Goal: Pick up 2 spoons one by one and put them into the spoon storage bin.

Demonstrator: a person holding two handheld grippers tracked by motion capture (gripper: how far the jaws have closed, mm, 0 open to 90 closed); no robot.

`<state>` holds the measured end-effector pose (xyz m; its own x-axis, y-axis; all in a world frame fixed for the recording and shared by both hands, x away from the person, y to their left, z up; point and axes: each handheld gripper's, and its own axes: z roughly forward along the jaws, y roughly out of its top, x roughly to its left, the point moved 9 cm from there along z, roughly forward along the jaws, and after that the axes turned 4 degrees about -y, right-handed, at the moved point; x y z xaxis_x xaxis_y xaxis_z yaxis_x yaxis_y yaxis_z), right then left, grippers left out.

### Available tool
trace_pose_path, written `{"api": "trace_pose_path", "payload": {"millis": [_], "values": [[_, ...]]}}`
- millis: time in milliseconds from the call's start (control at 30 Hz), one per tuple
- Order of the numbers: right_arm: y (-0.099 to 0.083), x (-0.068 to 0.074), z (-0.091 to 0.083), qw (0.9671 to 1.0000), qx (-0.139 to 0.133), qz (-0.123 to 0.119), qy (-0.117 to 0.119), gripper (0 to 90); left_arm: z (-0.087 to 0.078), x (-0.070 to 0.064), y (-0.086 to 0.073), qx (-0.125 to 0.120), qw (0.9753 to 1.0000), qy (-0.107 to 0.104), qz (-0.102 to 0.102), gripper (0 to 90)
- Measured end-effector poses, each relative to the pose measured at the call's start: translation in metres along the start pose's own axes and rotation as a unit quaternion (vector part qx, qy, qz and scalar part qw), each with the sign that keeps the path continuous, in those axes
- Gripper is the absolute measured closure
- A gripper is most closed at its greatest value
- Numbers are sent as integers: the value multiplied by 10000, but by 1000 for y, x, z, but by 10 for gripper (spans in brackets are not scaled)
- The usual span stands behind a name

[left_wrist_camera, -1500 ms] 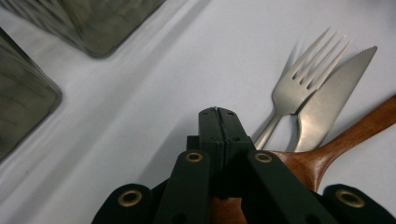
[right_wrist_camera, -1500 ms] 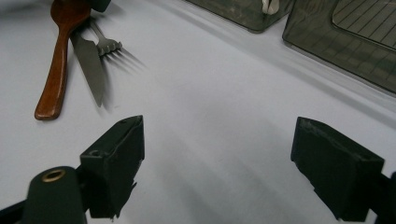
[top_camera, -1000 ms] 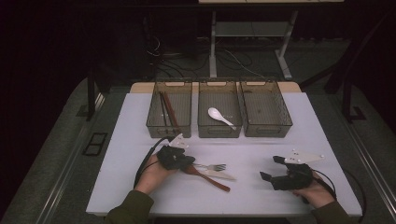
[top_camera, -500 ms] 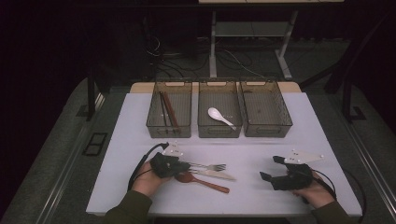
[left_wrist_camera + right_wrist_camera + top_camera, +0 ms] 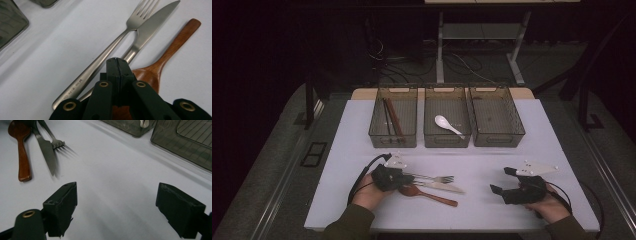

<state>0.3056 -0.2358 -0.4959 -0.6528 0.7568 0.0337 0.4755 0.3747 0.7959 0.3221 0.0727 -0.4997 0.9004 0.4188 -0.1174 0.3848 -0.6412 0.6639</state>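
near the desk's [image 5: 337,150] front edge, the left claw [image 5: 117,61] had drawn back to the cutlery's handle ends, jaws pressed together on nothing. the wooden spoon [image 5: 160,63], fork [image 5: 112,47] and knife [image 5: 147,31] lay touching, unsorted; the right claw [image 5: 116,207] waited well apart, jaws spread.

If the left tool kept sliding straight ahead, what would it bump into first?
The left tool, jaws shut, points along the cutlery. Its tip sits just over the knife handle, beside the fork and wooden spoon, so the knife probably comes first, though its height above it is unclear.
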Motion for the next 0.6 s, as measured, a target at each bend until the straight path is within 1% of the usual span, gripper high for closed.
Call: {"api": "trace_pose_path", "payload": {"millis": [133, 167, 233, 300, 333, 367, 433, 500, 533, 567, 600], "values": [[0, -1, 0, 10000, 3, 16, -11, 176, 0, -6, -6, 107, 9999, -75, 43, 891], [0, -1, 0, 10000, -1, 11, -9, 176, 0, -8, -8, 107, 9999, -100, 0, 891], [0, -1, 0, 10000, -4, 6, -3, 176, -2, -11, -12, 177, 9997, -141, 76, 891], [0, -1, 0, 10000, -3, 0, -6, 176, -4, -14, -16, 204, 9996, -154, 85, 891], [0, -1, 0, 10000, -3, -2, -7, 176, -6, -16, -17, 189, 9997, -159, 86, 891], [0, -1, 0, 10000, -4, -2, -7, 176, -7, -19, -17, 156, 9997, -170, 26, 891], [0, -1, 0, 10000, 5, -3, -13, 176, -12, -19, -18, 79, 9998, -131, 89, 883], [0, -1, 0, 10000, 9, -3, -19, 176, -16, -19, -15, -122, 9999, -48, 8, 824], [0, -1, 0, 10000, 15, 3, -16, 176, -18, -17, -15, -130, 9999, -12, 47, 796], [0, -1, 1, 10000, 19, 4, -19, 176, -19, -16, -14, -170, 9998, 32, 9, 767], [-1, 0, 1, 10000, 27, 4, -19, 176, -19, -14, -14, -198, 9998, 78, -42, 714]]}}
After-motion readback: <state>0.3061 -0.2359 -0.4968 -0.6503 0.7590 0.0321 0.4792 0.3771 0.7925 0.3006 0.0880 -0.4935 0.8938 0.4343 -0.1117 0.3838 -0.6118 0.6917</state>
